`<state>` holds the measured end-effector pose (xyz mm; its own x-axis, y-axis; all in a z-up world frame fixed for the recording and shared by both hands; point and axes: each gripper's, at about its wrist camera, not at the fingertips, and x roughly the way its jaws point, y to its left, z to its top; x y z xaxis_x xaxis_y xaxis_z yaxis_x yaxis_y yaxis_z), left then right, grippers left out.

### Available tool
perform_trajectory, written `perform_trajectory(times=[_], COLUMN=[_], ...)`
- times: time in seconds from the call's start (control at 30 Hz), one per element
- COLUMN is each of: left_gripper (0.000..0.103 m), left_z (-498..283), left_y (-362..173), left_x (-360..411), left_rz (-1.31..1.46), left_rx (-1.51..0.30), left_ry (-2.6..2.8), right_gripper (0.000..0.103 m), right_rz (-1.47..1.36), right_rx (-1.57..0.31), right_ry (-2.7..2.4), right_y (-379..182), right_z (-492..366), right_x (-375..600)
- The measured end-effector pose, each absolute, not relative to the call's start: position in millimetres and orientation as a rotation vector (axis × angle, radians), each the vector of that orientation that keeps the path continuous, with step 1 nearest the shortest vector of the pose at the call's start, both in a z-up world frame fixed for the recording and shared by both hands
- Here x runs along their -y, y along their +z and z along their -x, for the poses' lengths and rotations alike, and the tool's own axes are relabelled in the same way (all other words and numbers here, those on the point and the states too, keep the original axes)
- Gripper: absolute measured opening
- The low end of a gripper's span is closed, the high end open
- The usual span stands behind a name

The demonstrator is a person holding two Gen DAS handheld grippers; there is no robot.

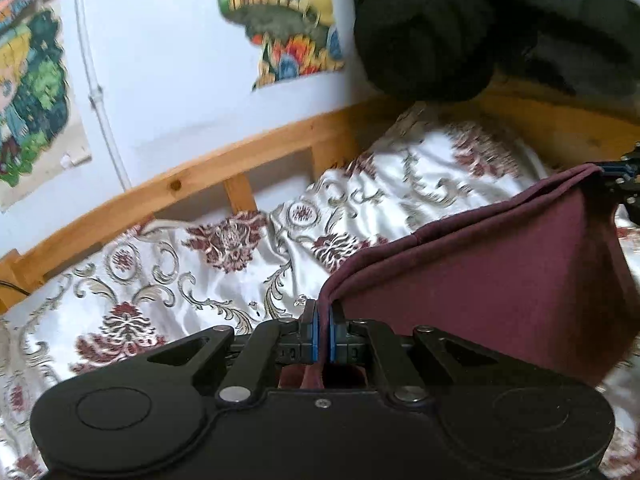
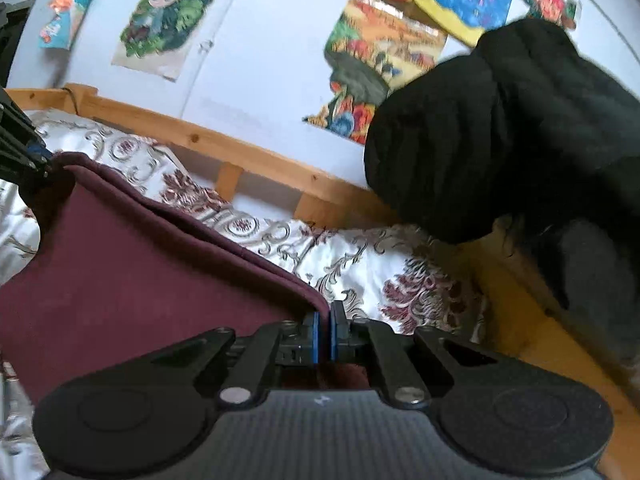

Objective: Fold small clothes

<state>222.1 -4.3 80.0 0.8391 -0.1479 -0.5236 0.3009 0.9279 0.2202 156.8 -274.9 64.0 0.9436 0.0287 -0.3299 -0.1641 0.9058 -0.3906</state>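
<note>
Both jaws are clamped on cloth: our left gripper [image 1: 324, 320] pinches one corner of the maroon garment [image 1: 480, 276] and our right gripper [image 2: 324, 322] pinches the other, its blue pads [image 2: 315, 336] pressed together. We hold the garment stretched between them above the patterned bedspread [image 1: 180, 264], near the wooden bed rail [image 2: 240, 152].
</note>
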Motion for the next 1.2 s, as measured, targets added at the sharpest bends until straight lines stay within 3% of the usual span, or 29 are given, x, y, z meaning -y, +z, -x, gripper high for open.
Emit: perform_trajectory(times=[0.4,0.63,0.7,0.77,0.83,0.87,0.93,0.97,1.0,1.2], left_gripper=[0.005,0.008,0.013,0.016,0.021,0.027,0.052,0.075,0.086,0.1], left_z=[-316,-334,-339,-342,-344,-344,-344,-342,-339,-308], left_y=[-12,-35,-39,-39,-38,-37,-34,-32,-31,-27], left_x=[6,7,5,3,2,0,-6,-11,-17,-38], left_rz=[-0.327,-0.289,-0.265,-0.248,-0.232,-0.215,-0.161,-0.122,-0.078,0.005], left_rx=[-0.705,-0.769,-0.78,-0.779,-0.781,-0.784,-0.793,-0.798,-0.791,-0.736], left_ry=[-0.271,-0.279,-0.27,-0.266,-0.259,-0.254,-0.246,-0.248,-0.259,-0.258], right_gripper=[0.008,0.037,0.046,0.069,0.085,0.094,0.102,0.102,0.102,0.102], right_rz=[0.336,0.275,0.243,0.225,0.207,0.199,0.192,0.196,0.206,0.24], right_rx=[-0.462,-0.484,-0.483,-0.475,-0.457,-0.445,-0.439,-0.445,-0.452,-0.551], right_ry=[0.131,0.087,0.087,0.09,0.105,0.112,0.125,0.132,0.133,0.041], right_y=[-18,-27,-24,-21,-18,-16,-15,-14,-15,-29], right_z=[-247,-255,-252,-248,-241,-237,-230,-228,-227,-231], right_x=[304,318,324,329,333,334,334,334,334,333])
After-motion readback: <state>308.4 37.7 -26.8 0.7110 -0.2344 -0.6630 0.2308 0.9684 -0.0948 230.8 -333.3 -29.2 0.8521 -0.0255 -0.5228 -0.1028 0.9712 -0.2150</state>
